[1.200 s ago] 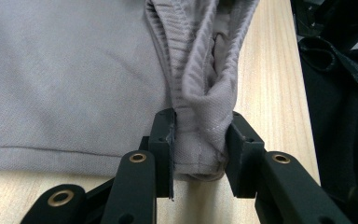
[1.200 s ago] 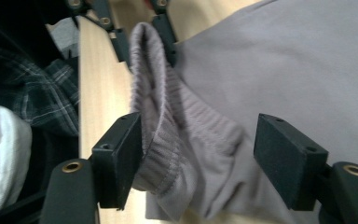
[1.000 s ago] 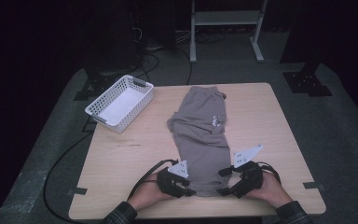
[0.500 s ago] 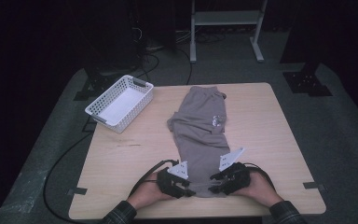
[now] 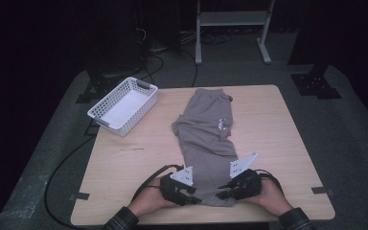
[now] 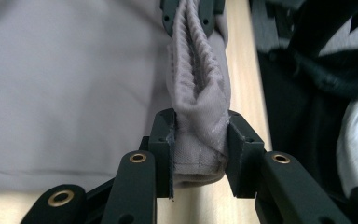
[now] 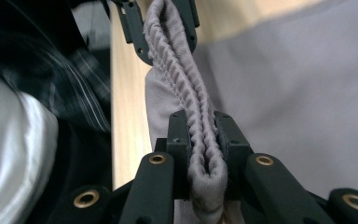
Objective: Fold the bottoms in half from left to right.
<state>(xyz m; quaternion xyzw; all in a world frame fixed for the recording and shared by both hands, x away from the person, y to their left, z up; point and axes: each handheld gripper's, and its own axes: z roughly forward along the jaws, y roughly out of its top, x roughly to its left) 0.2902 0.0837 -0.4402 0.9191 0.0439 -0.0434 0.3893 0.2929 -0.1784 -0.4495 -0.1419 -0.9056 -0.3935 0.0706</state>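
— What has changed?
— The right hand-held gripper (image 5: 226, 192) has slid inward toward the left hand-held gripper (image 5: 197, 200); both clamp the ribbed hem of the grey trousers (image 5: 210, 134) at the table's (image 5: 124, 191) near edge.
— Hidden?
— The hem, in the high view.
— Count?
— One garment, one white basket (image 5: 123, 105).

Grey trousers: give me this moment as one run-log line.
left gripper: shut on waistband | right gripper: shut on waistband | grey trousers: flat on table, near edge pinched | white basket: empty, far left
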